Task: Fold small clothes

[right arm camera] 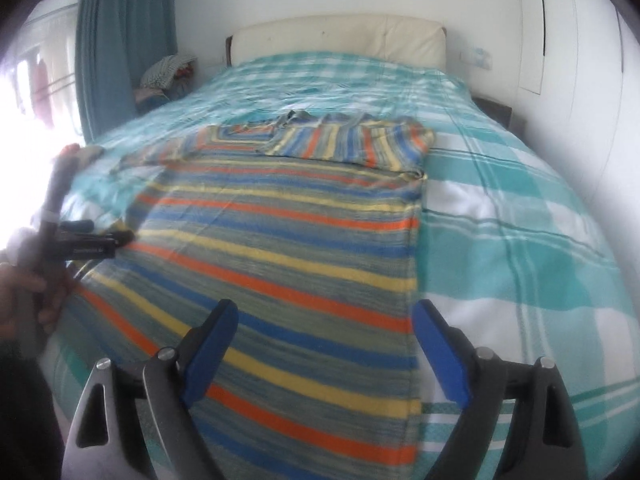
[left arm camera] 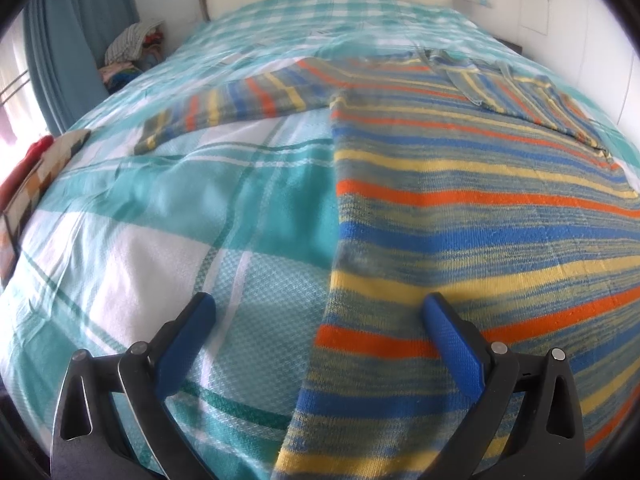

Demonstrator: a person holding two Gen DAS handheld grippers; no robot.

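Note:
A striped knit sweater (left arm camera: 460, 208) in blue, yellow, orange and grey lies flat on the bed. Its left sleeve (left arm camera: 224, 108) stretches out to the left; its right sleeve (right arm camera: 348, 144) is folded across the chest. My left gripper (left arm camera: 320, 312) is open and empty, straddling the sweater's left side edge near the hem. My right gripper (right arm camera: 324, 316) is open and empty, straddling the sweater's right side edge near the hem. The left gripper also shows at the left of the right wrist view (right arm camera: 100, 244), held in a hand.
The bed is covered by a teal and white checked blanket (left arm camera: 168, 216). A cream headboard (right arm camera: 340, 36) stands at the far end. A pile of clothes (left arm camera: 128, 52) lies by the teal curtain. A patterned item (left arm camera: 40, 172) rests at the bed's left edge.

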